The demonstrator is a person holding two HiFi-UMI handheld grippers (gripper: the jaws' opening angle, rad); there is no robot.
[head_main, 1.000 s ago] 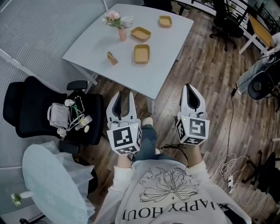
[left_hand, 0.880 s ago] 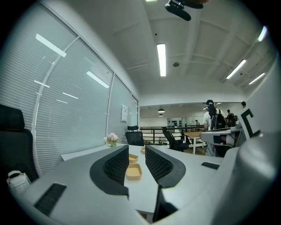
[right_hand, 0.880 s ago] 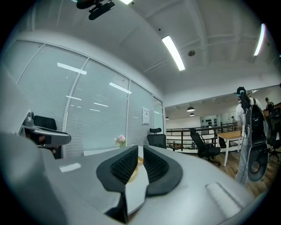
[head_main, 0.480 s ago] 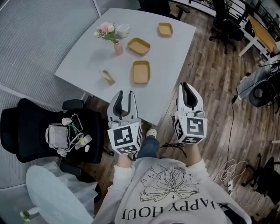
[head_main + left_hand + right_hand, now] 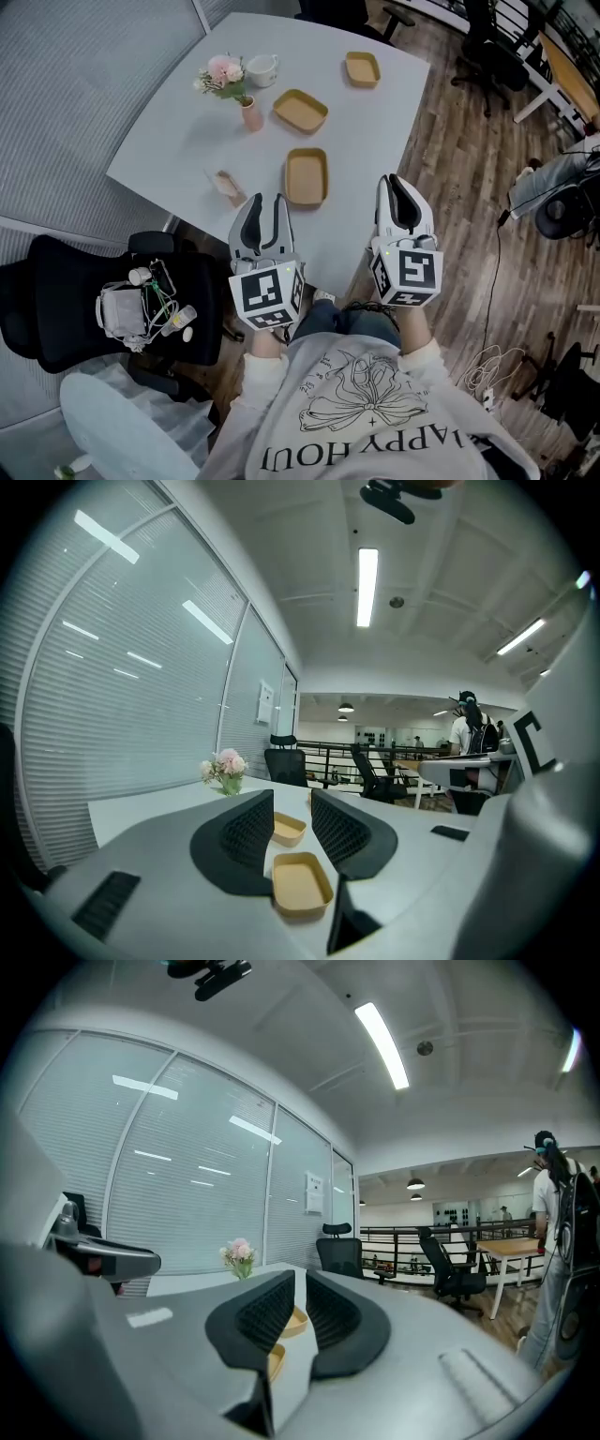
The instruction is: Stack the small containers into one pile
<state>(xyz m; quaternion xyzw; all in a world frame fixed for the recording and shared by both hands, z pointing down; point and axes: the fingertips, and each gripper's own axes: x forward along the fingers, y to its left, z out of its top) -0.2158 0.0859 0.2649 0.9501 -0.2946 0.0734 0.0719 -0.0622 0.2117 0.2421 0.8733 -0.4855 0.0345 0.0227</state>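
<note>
The white table is being faced from its near edge, and all of the task's things are being carried on it. Just short of that edge, the left gripper is being held with its jaws well apart, having just been opened a little further; nothing is being gripped, though the nearest container is being framed beyond the gap in the left gripper view. Beside it, the right gripper is being held with only a narrow gap between its jaws, which have just been opened from shut, and nothing is being held there either.

Three shallow tan containers are being left apart, unstacked: the nearest container just ahead of the left gripper, the middle container further in, and the far container near the far edge. They are being judged light, thin-walled and fairly stiff, likely to be slid about on the smooth top. A side wall at the rim is being judged the best place for a hold.

A small vase of flowers is being left standing near the middle container.
</note>
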